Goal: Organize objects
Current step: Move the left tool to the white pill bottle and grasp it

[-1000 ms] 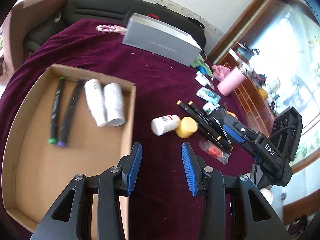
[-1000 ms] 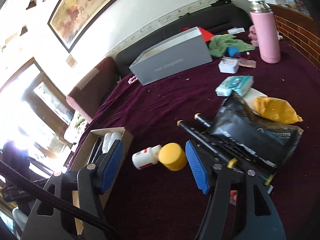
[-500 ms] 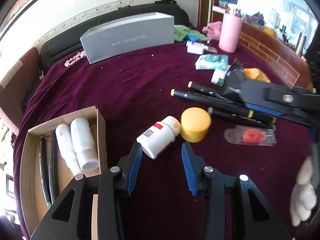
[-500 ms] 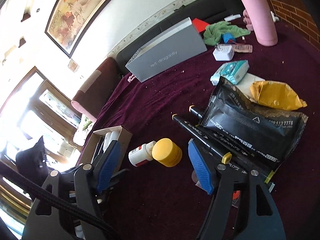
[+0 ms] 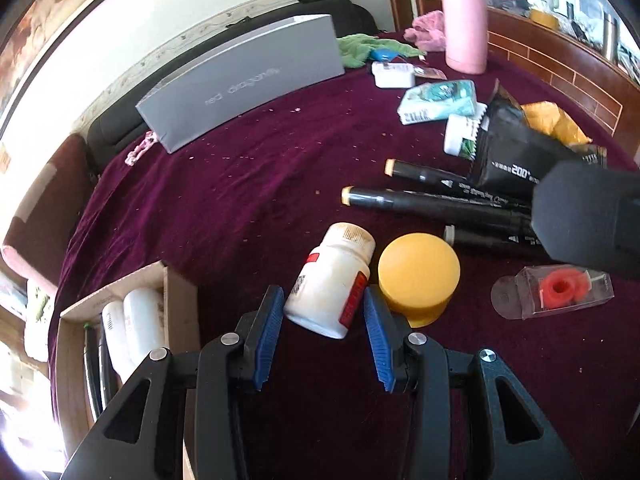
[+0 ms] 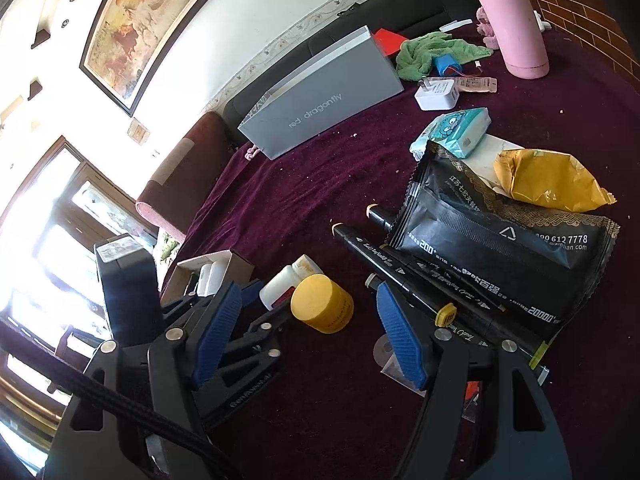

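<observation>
Now bracketing white pill bottle (image 5: 330, 280) lying on cloth, left gripper (image 5: 323, 322) open, pads not touching | right gripper (image 6: 310, 334) gaping, empty | cardboard box (image 5: 178, 292) holding two bottles, markers | black markers (image 5: 436, 200), yellow cap (image 5: 418, 270) remaining outside

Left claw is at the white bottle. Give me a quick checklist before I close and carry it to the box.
1. Left claw open, one finger on each side of the white bottle: ok.
2. Pads touching bottle: cannot tell.
3. Yellow cap clear of the right finger: not ok, it crowds it.
4. Right claw open, holding nothing: ok.
5. Box has room beside its two bottles: cannot tell.
</observation>
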`<state>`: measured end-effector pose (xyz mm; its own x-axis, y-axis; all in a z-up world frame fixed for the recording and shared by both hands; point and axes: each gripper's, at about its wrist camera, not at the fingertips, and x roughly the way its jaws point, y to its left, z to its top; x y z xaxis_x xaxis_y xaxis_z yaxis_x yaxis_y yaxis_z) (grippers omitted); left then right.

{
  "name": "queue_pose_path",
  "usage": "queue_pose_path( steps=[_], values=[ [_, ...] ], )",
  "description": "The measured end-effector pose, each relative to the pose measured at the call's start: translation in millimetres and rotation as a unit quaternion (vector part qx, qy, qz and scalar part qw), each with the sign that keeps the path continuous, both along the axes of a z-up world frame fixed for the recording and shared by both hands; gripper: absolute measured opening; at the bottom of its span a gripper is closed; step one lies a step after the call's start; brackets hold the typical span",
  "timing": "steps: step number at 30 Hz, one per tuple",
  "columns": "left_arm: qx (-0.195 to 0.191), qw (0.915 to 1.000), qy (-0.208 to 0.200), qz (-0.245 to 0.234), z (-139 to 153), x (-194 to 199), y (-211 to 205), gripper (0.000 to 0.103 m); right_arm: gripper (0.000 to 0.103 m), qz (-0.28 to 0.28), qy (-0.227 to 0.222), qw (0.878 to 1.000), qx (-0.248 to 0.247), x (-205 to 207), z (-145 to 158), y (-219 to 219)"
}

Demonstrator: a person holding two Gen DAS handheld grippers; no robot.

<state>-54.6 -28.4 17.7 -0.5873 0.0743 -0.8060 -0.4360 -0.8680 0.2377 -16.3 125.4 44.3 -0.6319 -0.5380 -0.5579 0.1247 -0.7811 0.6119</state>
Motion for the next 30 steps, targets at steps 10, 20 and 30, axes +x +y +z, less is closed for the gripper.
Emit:
queue_pose_path(
  steps=[10, 20, 30],
  values=[
    [-0.008, 0.9999, -0.007, -0.007, -4, -4, 4, 0.036, 0.071, -0.004, -0.008, 1.0, -0.005, -3, -2, 4],
    [-0.004, 0.9999, -0.003, -0.013, 0, -9, 6, 0.036, 0.071, -0.009, -0.018, 1.0, -0.016, -5, -6, 9],
    [0.009, 0.9997, -0.007, -0.021, 3, -18, 7, 0.036, 0.071, -0.014, -0.026, 0.999, -0.023, -5, -8, 12]
  ],
)
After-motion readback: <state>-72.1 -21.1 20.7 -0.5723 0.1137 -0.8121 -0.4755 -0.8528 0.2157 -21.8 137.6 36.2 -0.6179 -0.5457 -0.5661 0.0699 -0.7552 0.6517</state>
